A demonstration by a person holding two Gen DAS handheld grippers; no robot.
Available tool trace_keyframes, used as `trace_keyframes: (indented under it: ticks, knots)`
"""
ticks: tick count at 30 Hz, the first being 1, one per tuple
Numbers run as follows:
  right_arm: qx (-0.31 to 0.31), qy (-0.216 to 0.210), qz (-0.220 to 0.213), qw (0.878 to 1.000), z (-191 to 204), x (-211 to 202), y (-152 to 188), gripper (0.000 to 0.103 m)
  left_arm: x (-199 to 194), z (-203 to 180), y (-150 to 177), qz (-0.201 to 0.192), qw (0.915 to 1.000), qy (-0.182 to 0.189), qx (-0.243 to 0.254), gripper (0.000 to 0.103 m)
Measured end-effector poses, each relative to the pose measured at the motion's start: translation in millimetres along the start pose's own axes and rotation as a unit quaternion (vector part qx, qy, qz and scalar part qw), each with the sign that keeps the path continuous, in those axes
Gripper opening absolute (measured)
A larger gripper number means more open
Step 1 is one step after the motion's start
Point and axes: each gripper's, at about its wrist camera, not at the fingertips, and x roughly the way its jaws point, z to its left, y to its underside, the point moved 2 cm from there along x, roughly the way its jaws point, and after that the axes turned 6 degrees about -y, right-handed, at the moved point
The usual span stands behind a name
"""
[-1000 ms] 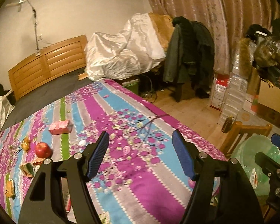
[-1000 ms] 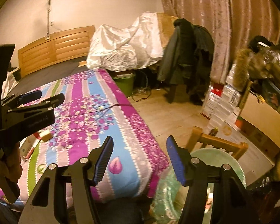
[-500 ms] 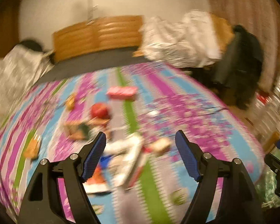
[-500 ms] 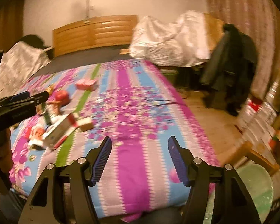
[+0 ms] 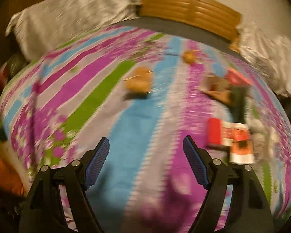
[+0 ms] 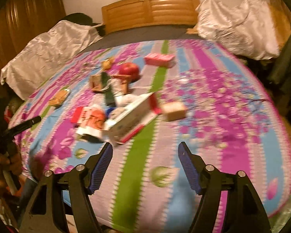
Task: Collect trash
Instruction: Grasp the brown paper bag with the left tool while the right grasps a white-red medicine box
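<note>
I am bringing both tongs down over the bed (image 6: 232, 89) — left tongs (image 5: 146, 162) wide and empty, right tongs (image 6: 145, 164) widening, empty. The trash (image 6: 126, 114) is lying just ahead-left of the right tongs — I am slowing to line up on one piece.

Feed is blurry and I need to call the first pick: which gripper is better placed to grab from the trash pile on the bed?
Probably right. The right gripper has the white-and-red carton just ahead; its jaws are opening, empty.
</note>
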Motion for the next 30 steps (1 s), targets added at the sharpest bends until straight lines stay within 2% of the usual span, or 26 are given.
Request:
trace_keyframes:
  ticks: [4, 6, 9, 11, 12, 15, 16, 18, 19, 20, 21, 22, 25, 30]
  knots:
    - [0.037, -0.027, 0.001, 0.999, 5.6, 25.1, -11.4, 0.077, 19.5, 16.3, -14.0, 0.005, 1.0000, -0.002, -0.007, 0.075]
    - [0.059, -0.029, -0.001, 0.998, 6.6, 35.0, -18.7, 0.077, 28.3, 9.5, -32.3, -0.011, 0.9999, -0.006, 0.005, 0.076]
    - [0.085, -0.035, -0.008, 0.996, 9.1, 48.5, -33.0, 0.077, 43.3, -0.2, -66.3, -0.041, 0.9991, -0.001, 0.015, 0.086]
    - [0.095, -0.034, -0.009, 0.995, 9.9, 56.9, -41.7, 0.077, 55.6, -7.7, -88.1, -0.057, 0.9982, -0.008, 0.016, 0.088]
    - [0.101, -0.029, -0.008, 0.994, 10.6, 64.5, -46.7, 0.077, 65.3, -10.6, -97.9, -0.056, 0.9983, -0.001, 0.016, 0.092]
    - [0.117, -0.004, 0.022, 0.993, 8.0, 93.9, -53.6, 0.076, 94.5, -14.9, -112.3, -0.036, 0.9992, 0.003, 0.017, 0.092]
    - [0.129, -0.005, 0.032, 0.991, 5.2, 101.9, -53.2, 0.074, 105.5, -16.6, -114.4, -0.023, 0.9995, 0.010, 0.017, 0.092]
    - [0.157, -0.017, 0.050, 0.986, -0.9, 115.8, -49.1, 0.061, 131.5, -18.0, -114.2, 0.017, 0.9995, 0.018, 0.018, 0.092]
    - [0.168, -0.022, 0.058, 0.984, -4.3, 120.8, -46.2, 0.044, 143.4, -16.1, -111.8, 0.035, 0.9991, 0.019, 0.011, 0.080]
    - [0.178, -0.033, 0.063, 0.982, -7.6, 124.6, -43.3, 0.037, 150.6, -12.4, -108.8, 0.047, 0.9986, 0.025, 0.003, 0.068]
    - [0.183, -0.039, 0.061, 0.980, -10.5, 125.0, -41.7, 0.032, 155.8, -9.5, -105.0, 0.059, 0.9976, 0.036, -0.006, 0.053]
    - [0.177, -0.037, 0.057, 0.982, -11.0, 124.4, -42.2, 0.029, 155.6, -6.3, -102.3, 0.053, 0.9977, 0.040, -0.014, 0.049]
    - [0.166, -0.049, 0.045, 0.984, -10.6, 116.1, -42.9, 0.021, 147.7, -7.4, -96.4, 0.039, 0.9981, 0.047, 0.004, 0.046]
    - [0.139, -0.061, 0.019, 0.988, -6.3, 82.3, -45.4, 0.018, 102.5, -0.6, -88.5, -0.004, 0.9989, 0.047, -0.007, 0.046]
